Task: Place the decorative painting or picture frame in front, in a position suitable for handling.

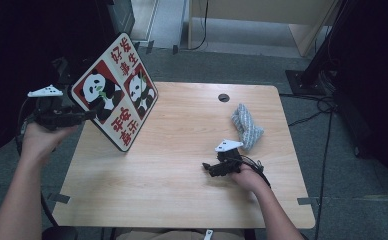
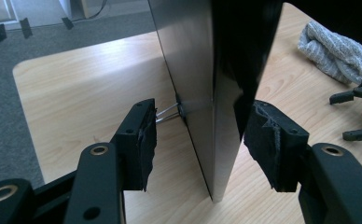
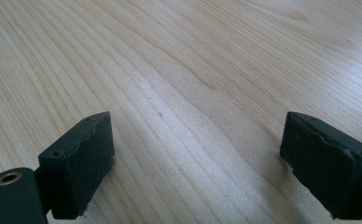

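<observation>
The panda picture board (image 1: 116, 92) stands tilted on one corner at the left part of the desk (image 1: 172, 190), its printed face with two pandas and red characters turned toward the camera. In the left gripper view its back side looks like plain grey metal, with a thin wire stand (image 2: 167, 113) coming out near the middle. The left gripper (image 1: 89, 115) has the board's edge between its jaws; the right pad seems to touch the dark front edge, while a gap shows at the left pad, so I cannot tell if the grasp is firm.

I judge the board to be stiff, flat and rather light, but smooth, so it could slip or swing between the pads. The best place to hold is the side edge near the middle, away from the wire stand.

The right gripper (image 1: 208, 167) rests low on the desk with jaws released and nothing between them. A grey knitted cloth (image 1: 246, 126) lies just behind it.
</observation>
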{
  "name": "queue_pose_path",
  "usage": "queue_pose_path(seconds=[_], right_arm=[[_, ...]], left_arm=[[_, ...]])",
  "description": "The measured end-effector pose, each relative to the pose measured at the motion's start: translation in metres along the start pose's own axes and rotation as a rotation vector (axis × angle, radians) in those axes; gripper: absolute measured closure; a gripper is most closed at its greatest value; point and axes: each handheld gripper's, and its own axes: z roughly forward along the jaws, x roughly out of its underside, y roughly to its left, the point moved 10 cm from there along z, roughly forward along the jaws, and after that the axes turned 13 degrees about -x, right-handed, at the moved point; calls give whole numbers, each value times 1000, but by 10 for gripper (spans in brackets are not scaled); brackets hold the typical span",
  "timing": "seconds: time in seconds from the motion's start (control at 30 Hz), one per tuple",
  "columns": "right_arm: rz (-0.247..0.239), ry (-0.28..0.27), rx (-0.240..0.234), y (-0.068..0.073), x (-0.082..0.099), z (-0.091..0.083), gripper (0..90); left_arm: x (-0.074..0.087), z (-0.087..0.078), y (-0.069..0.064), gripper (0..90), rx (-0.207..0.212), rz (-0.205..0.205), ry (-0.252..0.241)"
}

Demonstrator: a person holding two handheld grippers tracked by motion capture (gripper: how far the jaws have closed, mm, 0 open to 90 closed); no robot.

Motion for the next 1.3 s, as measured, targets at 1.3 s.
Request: queue_pose_path(seconds=[1.3], right_arm=[[0, 0, 0, 0, 0, 0, 96]], left_arm=[[-85, 17, 16, 523, -34, -12, 100]])
